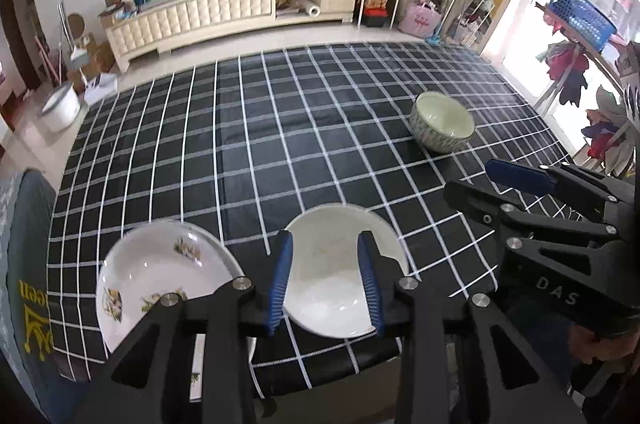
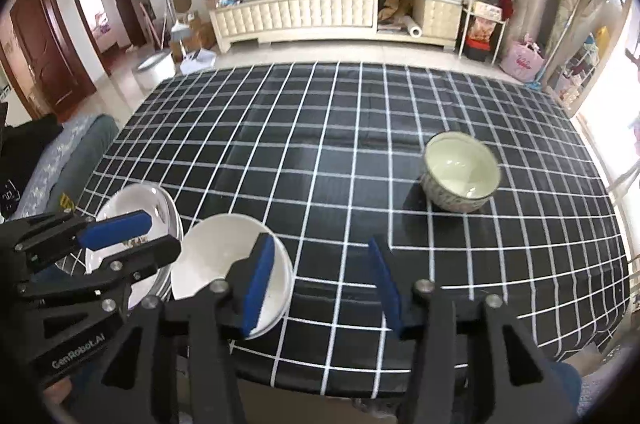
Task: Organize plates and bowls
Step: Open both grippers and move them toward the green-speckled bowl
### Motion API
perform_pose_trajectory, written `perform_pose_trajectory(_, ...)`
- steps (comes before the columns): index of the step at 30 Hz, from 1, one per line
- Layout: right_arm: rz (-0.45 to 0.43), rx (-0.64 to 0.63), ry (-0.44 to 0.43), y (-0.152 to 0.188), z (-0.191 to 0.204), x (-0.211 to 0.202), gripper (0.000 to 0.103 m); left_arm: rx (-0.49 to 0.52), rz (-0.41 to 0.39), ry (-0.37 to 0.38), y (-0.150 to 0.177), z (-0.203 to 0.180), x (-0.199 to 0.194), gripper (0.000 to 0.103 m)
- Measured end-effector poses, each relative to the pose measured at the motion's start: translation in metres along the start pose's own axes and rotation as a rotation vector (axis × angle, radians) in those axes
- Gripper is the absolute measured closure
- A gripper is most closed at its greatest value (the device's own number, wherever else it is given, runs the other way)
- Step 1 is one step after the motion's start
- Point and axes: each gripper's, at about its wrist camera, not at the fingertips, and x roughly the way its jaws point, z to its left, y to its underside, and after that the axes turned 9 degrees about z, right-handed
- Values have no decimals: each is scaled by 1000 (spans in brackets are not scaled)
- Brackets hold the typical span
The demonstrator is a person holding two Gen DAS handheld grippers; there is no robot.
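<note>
Nothing stacked yet: floral plate (image 1: 160, 276) at 7 o'clock, white bowl (image 1: 340, 272) at 6, patterned bowl (image 1: 442, 122) at 2; left gripper (image 1: 326, 280) and right gripper (image 2: 322, 284) both spread, empty.

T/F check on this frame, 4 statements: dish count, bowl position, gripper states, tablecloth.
1. Three dishes sit on the table: true, a floral plate, a plain white bowl and a patterned bowl.
2. The patterned bowl is stacked on the floral plate: false, it stands alone, farther out and to the right.
3. Both the left gripper and right gripper are open and empty: true.
4. The tablecloth is plain red: false, it is black with white grid lines.
</note>
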Motion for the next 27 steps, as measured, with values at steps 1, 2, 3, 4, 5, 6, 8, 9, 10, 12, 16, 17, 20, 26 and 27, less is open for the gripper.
perform_pose_trajectory(1, -10, 4, 4, -1, -2, -4, 48, 3, -8, 2, -1, -1, -3, 68)
perform_pose_trajectory(2, -27, 12, 7, -1, -6, -11, 47, 5, -17, 5, -2, -3, -6, 67)
perform_pose_trajectory(3, -37, 15, 8, -1, -8, -15, 46, 9, -28, 11, -4, -4, -10, 67)
perform_pose_trajectory(4, -47, 21, 11, -2, -12, -20, 44, 13, -34, 13, -6, -6, -13, 66)
perform_pose_trajectory(5, -54, 27, 13, -2, -15, -24, 42, 17, -45, 14, -8, -9, -17, 64)
perform_pose_trajectory(6, -61, 30, 13, -2, -19, -27, 42, 23, -53, 15, -11, -11, -19, 63)
perform_pose_trajectory(8, -73, 38, 19, -2, -25, -33, 39, 35, -68, 16, -17, -17, -25, 62)
perform_pose_trajectory(9, -75, 40, 24, -2, -28, -36, 39, 39, -75, 18, -19, -20, -28, 62)
perform_pose_trajectory(10, -77, 41, 27, -3, -31, -38, 38, 44, -82, 19, -22, -22, -30, 62)
perform_pose_trajectory(12, -84, 44, 33, -2, -35, -42, 37, 52, -97, 18, -28, -27, -34, 62)
perform_pose_trajectory(16, -98, 58, 42, -3, -50, -50, 34, 70, -121, 28, -41, -41, -38, 56)
perform_pose_trajectory(17, -105, 64, 44, -4, -56, -53, 33, 78, -125, 28, -45, -45, -38, 56)
perform_pose_trajectory(20, -115, 77, 54, -7, -68, -57, 30, 93, -126, 34, -54, -55, -35, 55)
perform_pose_trajectory(26, -122, 95, 69, -15, -91, -59, 29, 118, -108, 45, -77, -78, -19, 54)
perform_pose_trajectory(27, -120, 98, 70, -17, -96, -58, 29, 123, -106, 47, -80, -82, -17, 54)
